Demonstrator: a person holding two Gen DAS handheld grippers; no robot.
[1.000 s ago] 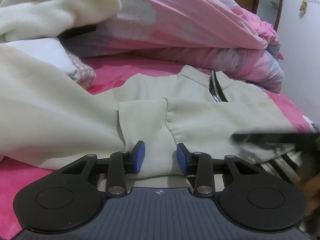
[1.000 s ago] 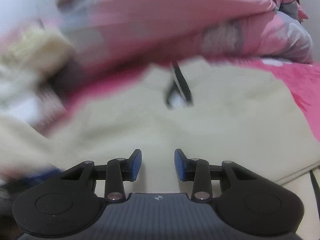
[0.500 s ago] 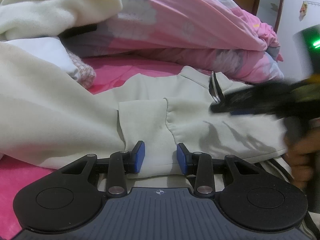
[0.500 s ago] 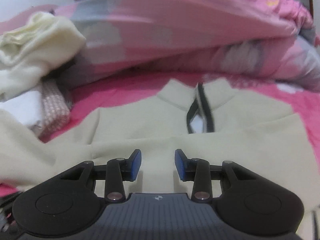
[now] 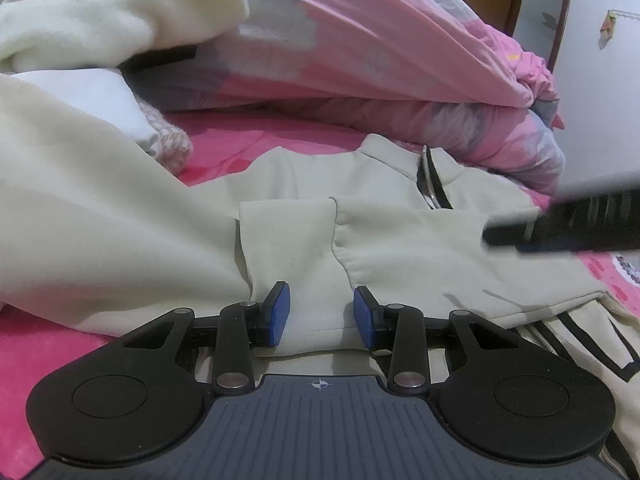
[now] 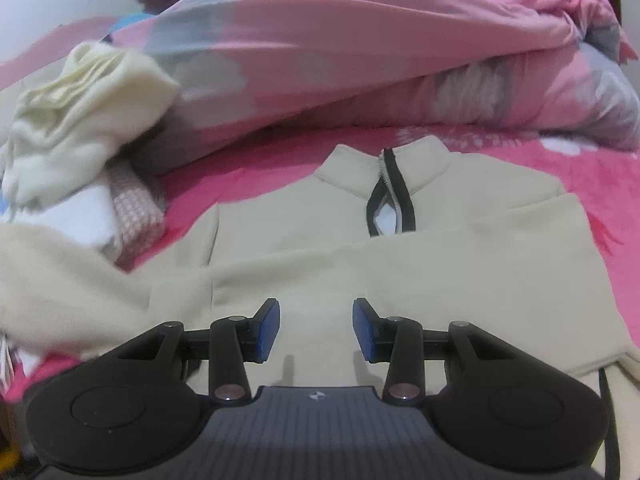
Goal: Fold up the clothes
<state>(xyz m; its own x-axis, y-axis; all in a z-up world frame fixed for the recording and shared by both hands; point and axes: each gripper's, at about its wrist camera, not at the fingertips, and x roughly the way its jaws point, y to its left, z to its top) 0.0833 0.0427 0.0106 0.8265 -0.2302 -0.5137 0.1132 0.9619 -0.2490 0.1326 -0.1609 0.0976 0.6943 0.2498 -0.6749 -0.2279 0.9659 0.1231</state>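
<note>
A: Left hand-held gripper [image 5: 321, 316] first. State?
B: Blue pads set on either side of a cuff end of the beige jacket [image 5: 400, 240]. The cloth sits between them, but I cannot tell whether they pinch it. It stands low over the bed [image 5: 248, 148].
A: Which part of the jacket?
B: A sleeve [image 5: 288, 240] folded across the chest, with its cuff nearest the left gripper. A seam runs just right of the cuff.
A: Right hand-held gripper [image 6: 316, 330]?
B: Released. Its jaws have just been opening, with nothing between the pads; they hang above the folded jacket front. In the left view it shows as a dark blurred bar [image 5: 568, 224] to the right of the jacket's collar.
A: Where is the jacket?
B: Flat on the pink bed, front up. The collar [image 6: 384, 160] lies at the far end from both grippers, and the black-edged zip [image 6: 394, 200] is partly open below it. Both sleeves are folded in over the chest. Black stripes on pale cloth [image 5: 580, 332] show at the jacket's near right corner in the left view.
A: Around it?
B: Beyond the collar is a pink and grey floral duvet [image 6: 360, 60], bunched up. Left of the jacket is a heap of clothes: a cream fleece [image 6: 80, 120] on top, something white [image 6: 80, 216] and a pink knit [image 6: 136, 212] under it. More pale cream cloth [image 5: 100, 208] lies left of the folded sleeve, touching it.
A: Background?
B: A brown wooden door frame [image 5: 520, 12] and a pale wall [image 5: 600, 100] lie right of the duvet in the left view.
</note>
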